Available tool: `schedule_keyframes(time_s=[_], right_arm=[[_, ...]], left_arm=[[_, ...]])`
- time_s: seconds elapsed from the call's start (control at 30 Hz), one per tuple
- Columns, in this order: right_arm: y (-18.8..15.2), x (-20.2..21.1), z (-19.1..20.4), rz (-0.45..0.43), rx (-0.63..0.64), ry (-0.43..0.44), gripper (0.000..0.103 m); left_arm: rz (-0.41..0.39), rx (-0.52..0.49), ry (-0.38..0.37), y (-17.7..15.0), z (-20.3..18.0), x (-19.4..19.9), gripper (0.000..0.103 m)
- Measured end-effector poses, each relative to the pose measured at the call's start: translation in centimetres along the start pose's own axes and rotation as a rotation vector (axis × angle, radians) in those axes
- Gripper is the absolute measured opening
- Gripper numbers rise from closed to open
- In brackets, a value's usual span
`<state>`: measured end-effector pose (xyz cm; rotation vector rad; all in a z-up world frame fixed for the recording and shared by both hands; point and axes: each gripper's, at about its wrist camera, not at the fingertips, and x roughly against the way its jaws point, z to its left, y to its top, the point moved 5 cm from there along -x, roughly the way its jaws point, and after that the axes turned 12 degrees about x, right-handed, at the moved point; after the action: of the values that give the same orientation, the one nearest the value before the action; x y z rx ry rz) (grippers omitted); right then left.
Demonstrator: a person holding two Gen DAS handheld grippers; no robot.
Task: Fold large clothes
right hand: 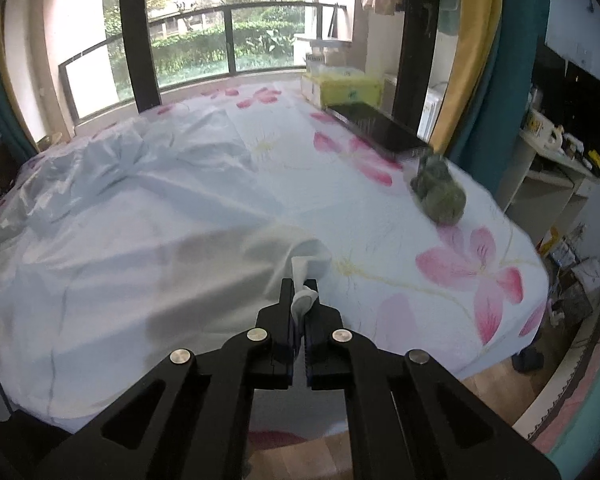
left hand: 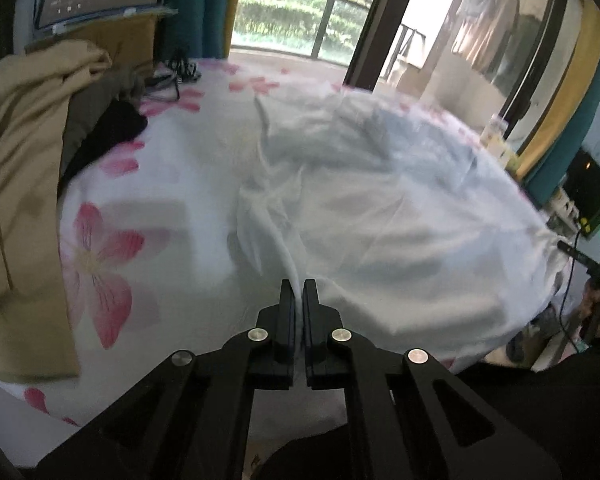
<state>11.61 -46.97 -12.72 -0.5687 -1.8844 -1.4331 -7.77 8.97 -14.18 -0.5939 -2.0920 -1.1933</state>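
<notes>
A large pale blue-white garment (left hand: 380, 216) lies spread and wrinkled over a bed with a pink-flowered sheet (left hand: 100, 256). In the left wrist view my left gripper (left hand: 299, 286) is shut on a raised fold of the garment near the bed's front edge. The right wrist view shows the same garment (right hand: 132, 232) stretching to the left, and my right gripper (right hand: 300, 286) is shut on its near corner, a small wad of cloth bulging between the fingers. At the right edge of the left wrist view, the other hand and part of its gripper (left hand: 596, 276) show.
A tan garment (left hand: 24, 184) and dark clothes (left hand: 116, 128) are heaped at the bed's left. On the right side lie a green bundle (right hand: 440, 190), a dark flat slab (right hand: 380, 130) and a yellow tissue pack (right hand: 340, 88). Windows stand behind the bed, and a desk (right hand: 556, 168) at the right.
</notes>
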Motion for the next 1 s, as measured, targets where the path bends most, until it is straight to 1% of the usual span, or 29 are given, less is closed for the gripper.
schedule_keyframes(time_s=[0.27, 0.37, 0.6, 0.8, 1.0], right_arm=[[4.0, 1.5, 0.4, -0.087, 0.005, -0.005, 0.003], [5.3, 1.7, 0.5, -0.109, 0.000, -0.001, 0.003], [7.9, 1.7, 0.5, -0.146, -0.008, -0.006, 0.003], [10.0, 1.3, 0.3, -0.168, -0.019, -0.015, 0.003], [12.2, 0.4, 0.1, -0.187, -0.021, -0.024, 0.003]], left_arm=[[-0.078, 0.111, -0.127, 3.9, 0.1, 2.0, 0.004], [-0.104, 0.128, -0.161, 5.4, 0.1, 2.3, 0.004], [-0.159, 0.113, -0.158, 8.8, -0.1, 2.7, 0.004], [-0.180, 0.116, -0.168, 11.1, -0.4, 2.1, 0.004], [-0.196, 0.116, -0.159, 13.2, -0.6, 0.9, 0.004]])
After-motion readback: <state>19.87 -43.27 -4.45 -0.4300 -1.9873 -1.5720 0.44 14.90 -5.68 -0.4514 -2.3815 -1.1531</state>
